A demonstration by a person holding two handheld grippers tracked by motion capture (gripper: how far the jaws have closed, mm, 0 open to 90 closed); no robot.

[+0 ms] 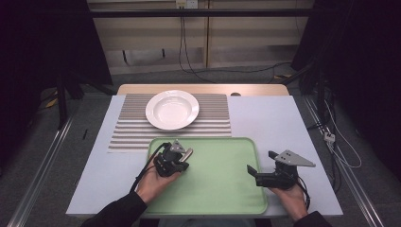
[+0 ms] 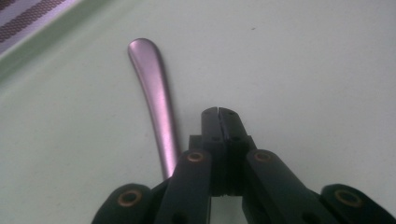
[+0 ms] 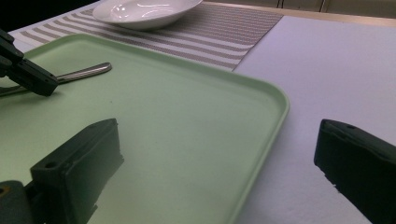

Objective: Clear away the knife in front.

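Just left of the left gripper [image 2: 218,114], in its own view, a metal utensil handle [image 2: 154,100] lies flat on the green tray [image 2: 303,65]. The jaws are pressed together with no gap and nothing between them; the handle runs alongside them and passes under the gripper's body, so the utensil's working end is hidden there. The high view places this gripper [image 1: 182,163] over the tray's [image 1: 222,189] near-left part, with the handle's tip [image 1: 188,152] poking out beyond it toward the striped placemat [image 1: 127,127] and the white bowl [image 1: 171,109].

From the right gripper view, the handle [image 3: 86,71] shows side-on, flat on the tray [image 3: 196,140], with the left gripper's black tip [image 3: 28,74] over it. That view's own jaws stand wide apart and empty, one over the tray, the other over the white bench [image 3: 317,84] past the tray's rim. The high view shows the right gripper [image 1: 259,166] at the tray's right edge, well apart from the handle.
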